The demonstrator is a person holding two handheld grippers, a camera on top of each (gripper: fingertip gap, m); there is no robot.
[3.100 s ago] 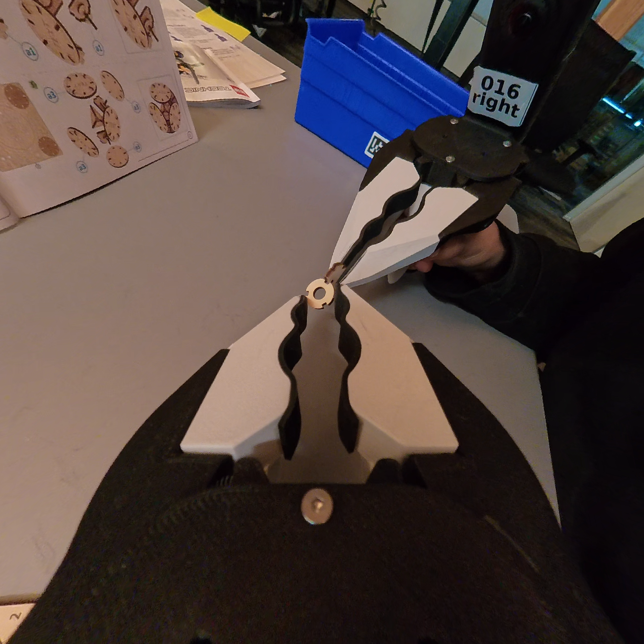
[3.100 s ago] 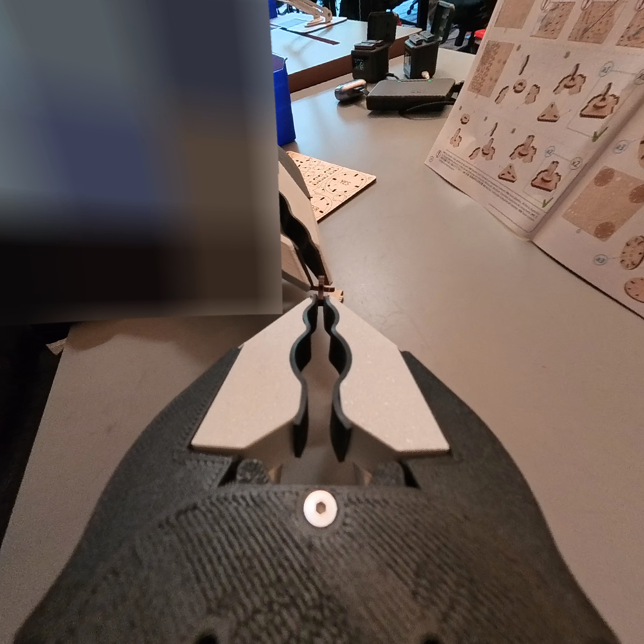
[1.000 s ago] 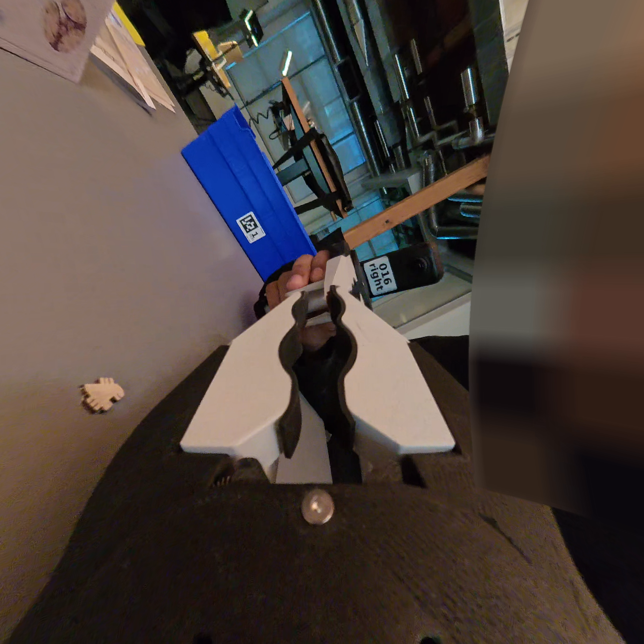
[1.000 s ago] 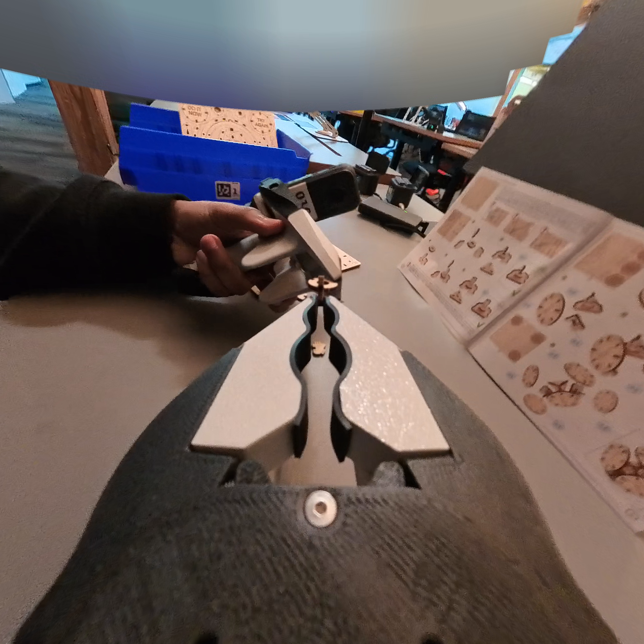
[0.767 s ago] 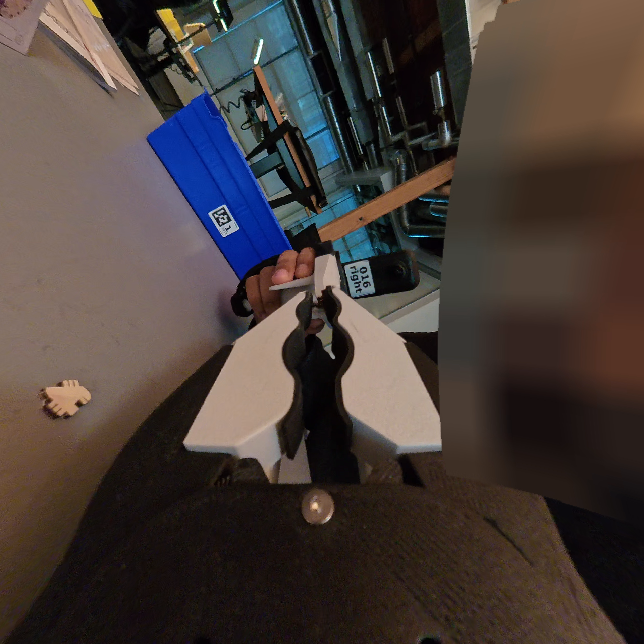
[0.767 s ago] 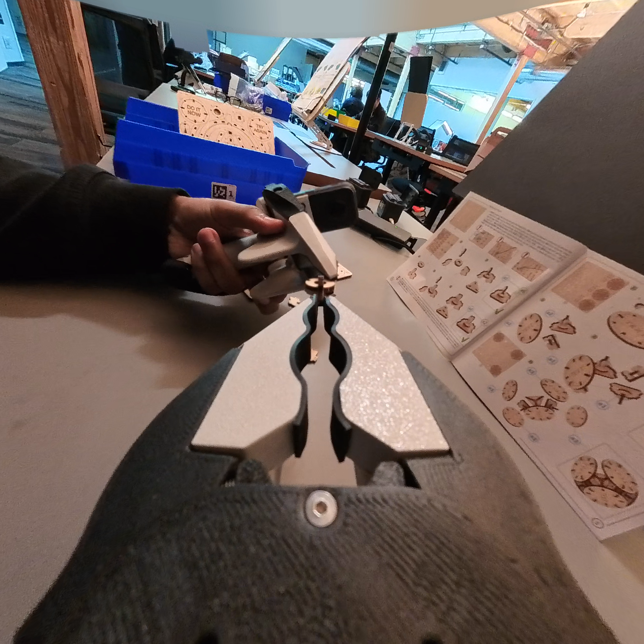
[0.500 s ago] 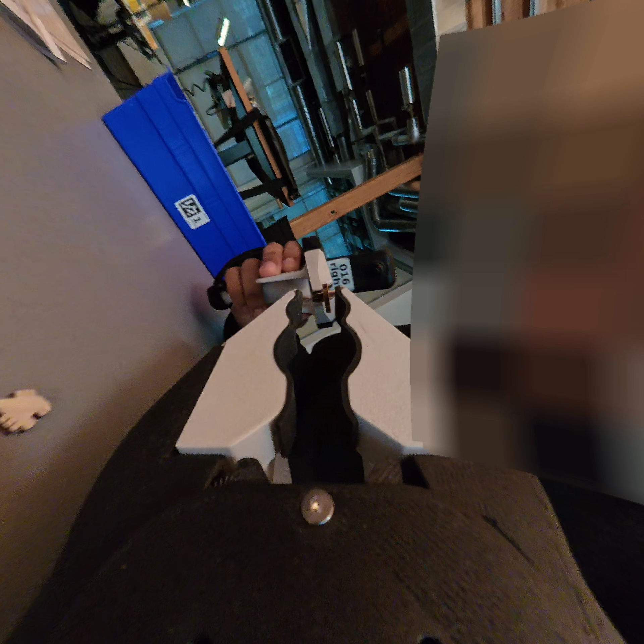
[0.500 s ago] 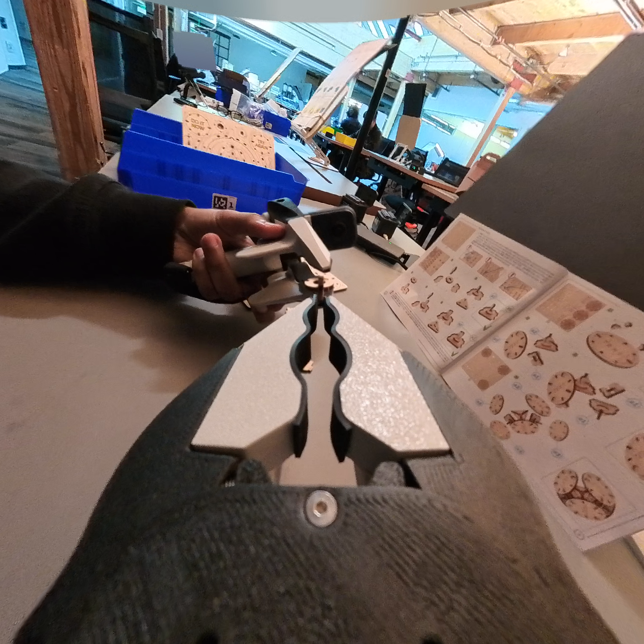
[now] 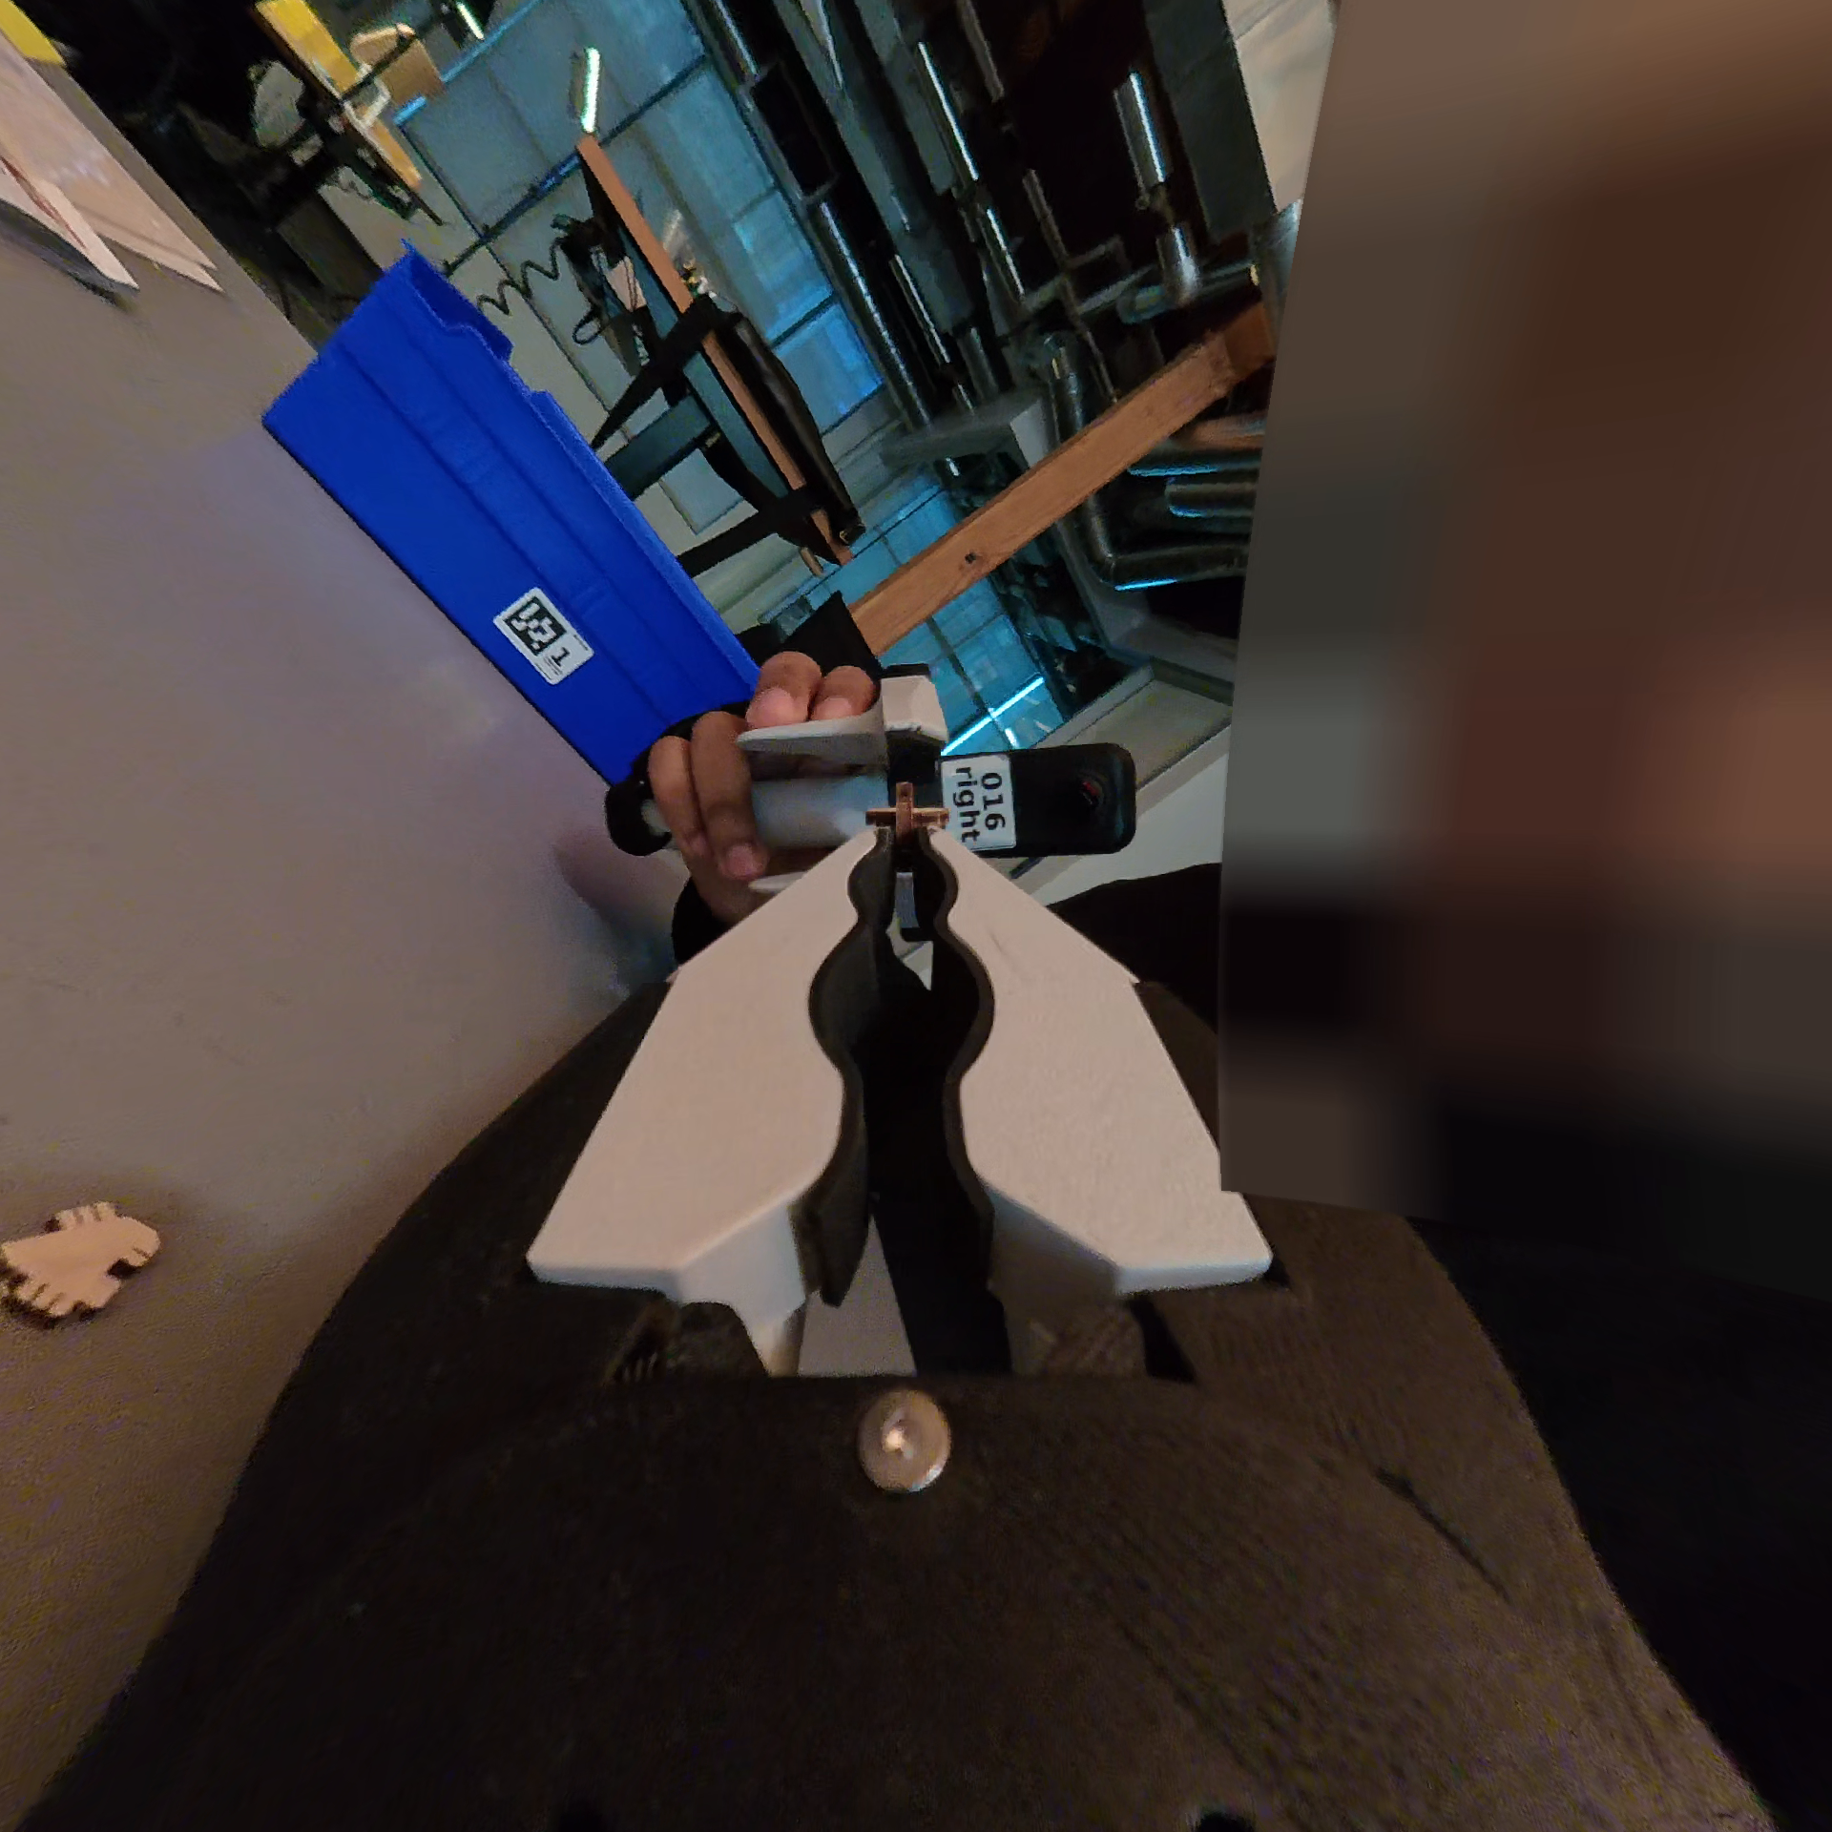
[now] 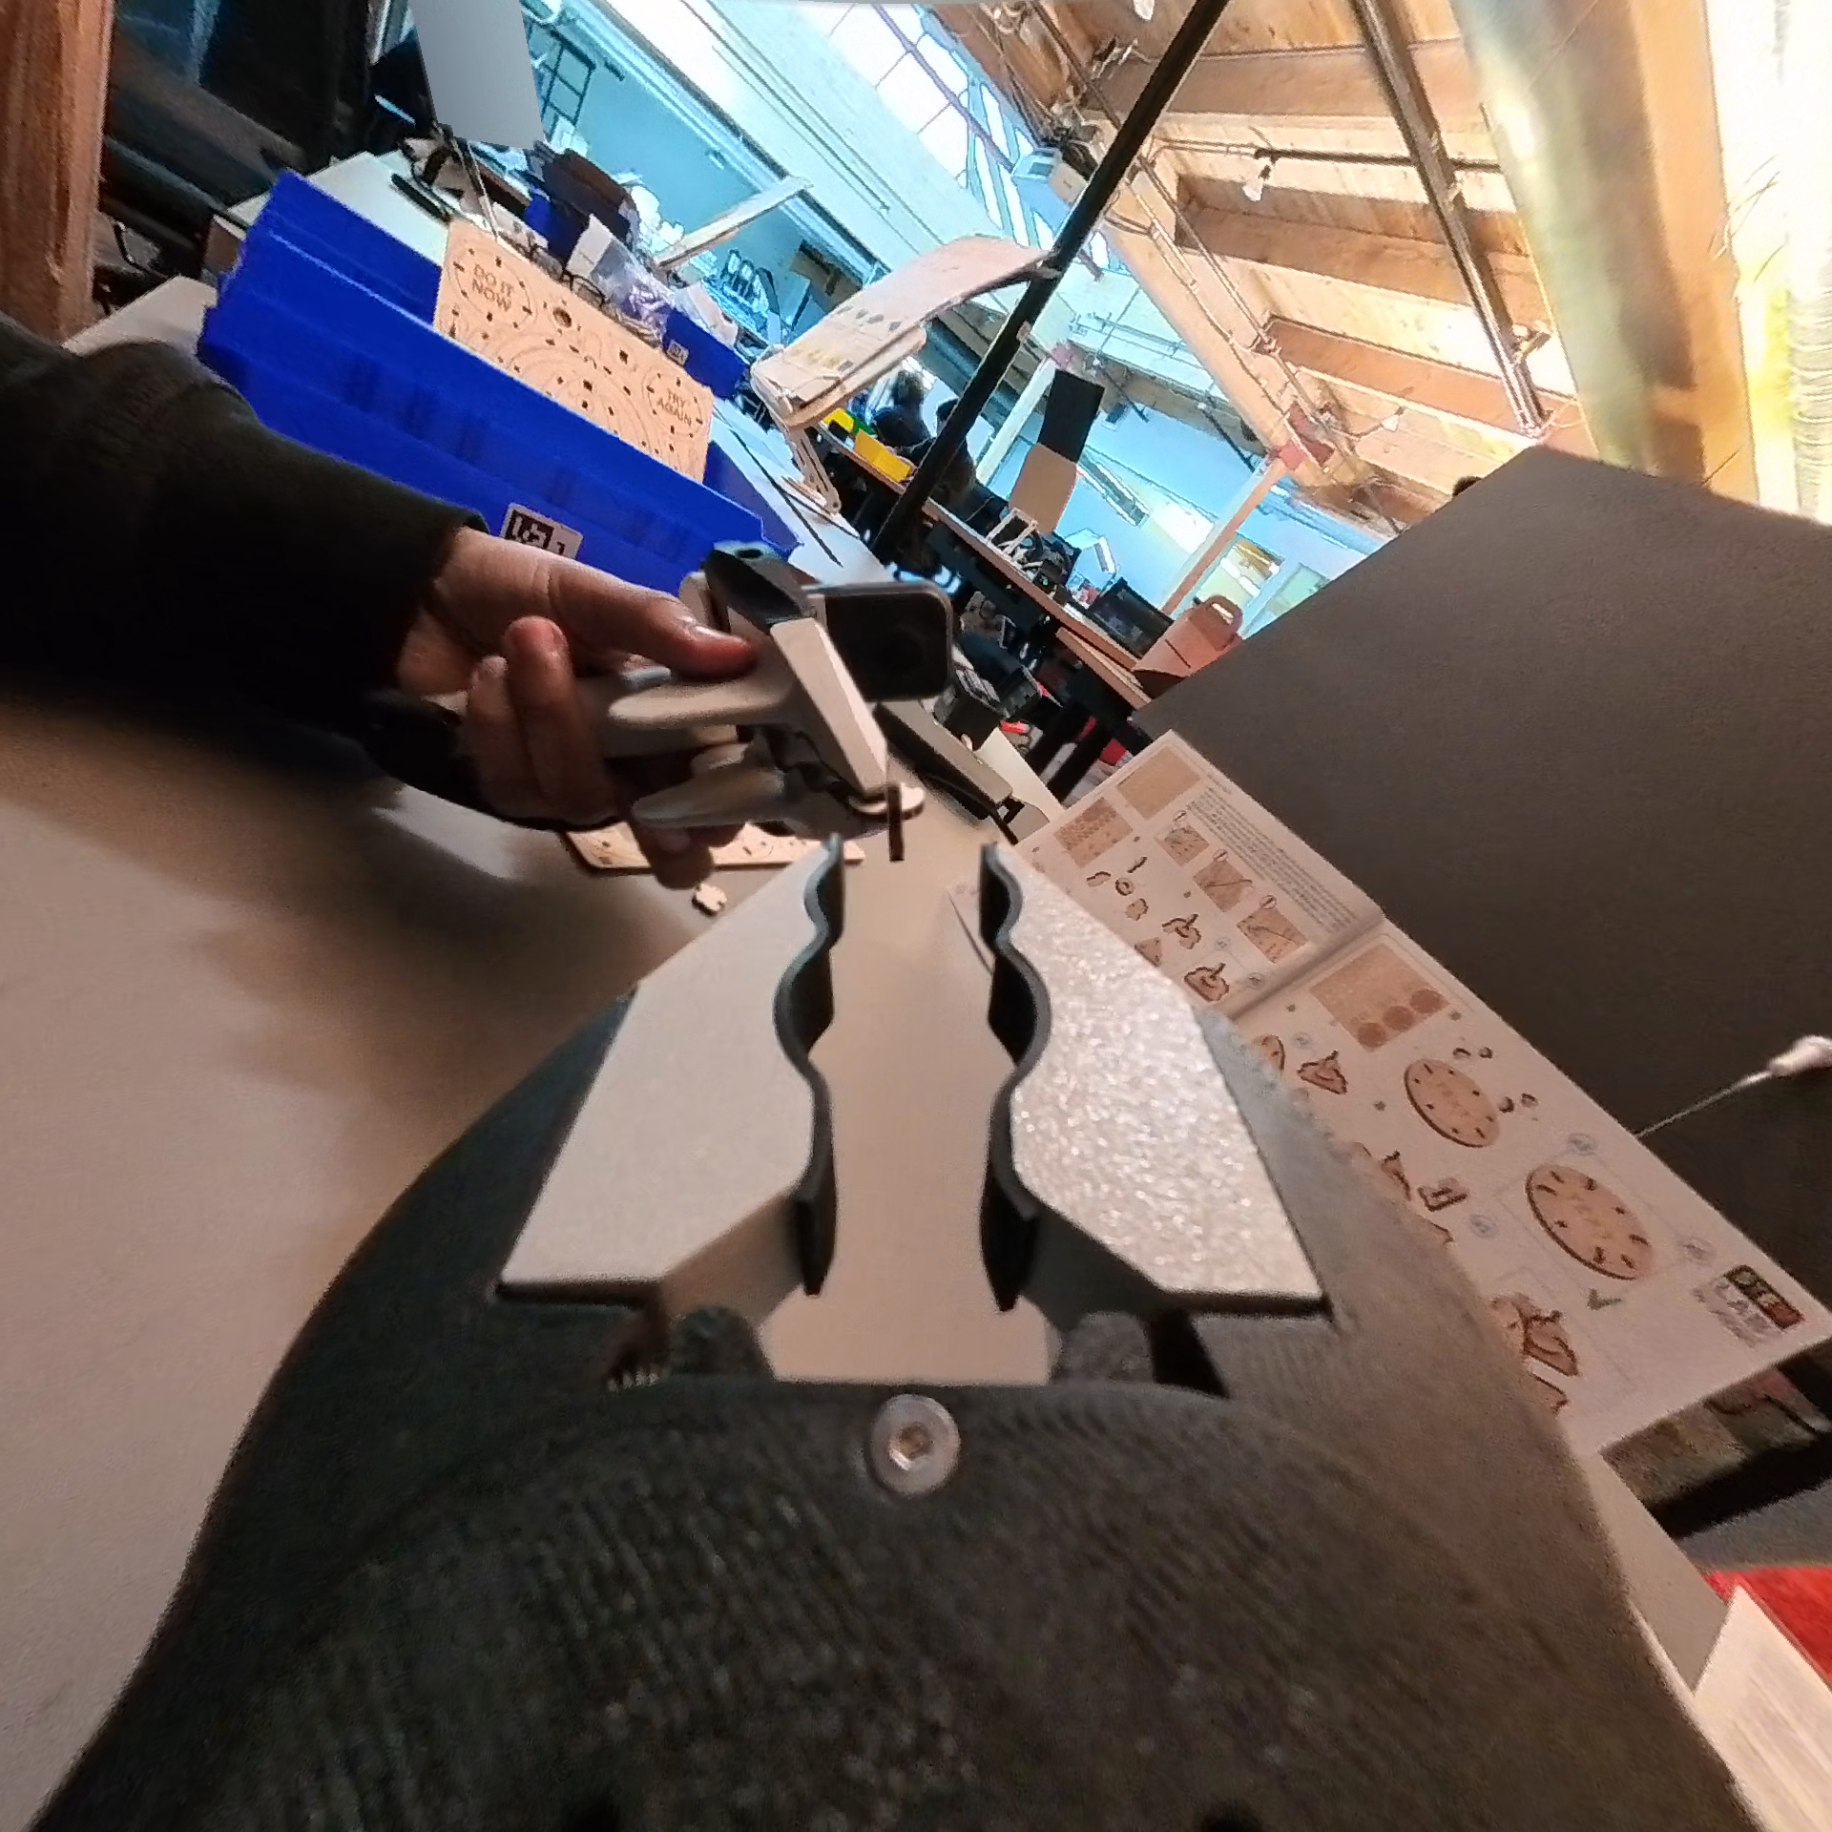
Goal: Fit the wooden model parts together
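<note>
**Left tool pinches a small wooden cross-piece; right tool spread just beneath it**

Two tools are in view. The left tool [image 9: 900, 838] has its tips pressed together on one small wooden assembly [image 9: 904, 815], a flat disc with a thin peg through it, held up off the desk [image 9: 198, 843]. From the right wrist view that same piece [image 10: 895, 808] hangs at the left tool's tips, just above and between the spread fingers of the right tool [image 10: 910, 862], which touch nothing. One hand [image 10: 555, 684] grips the left tool's handle.

On the desk lie one loose toothed wooden piece [image 9: 74, 1259] near the left tool, one flat laser-cut wooden sheet [image 10: 634, 848] under the hand, and one open instruction booklet [image 10: 1388, 1041] to the right. Farther back stands one blue bin [image 10: 416, 416] with one round-patterned wooden panel [image 10: 575, 337] upright in it.
</note>
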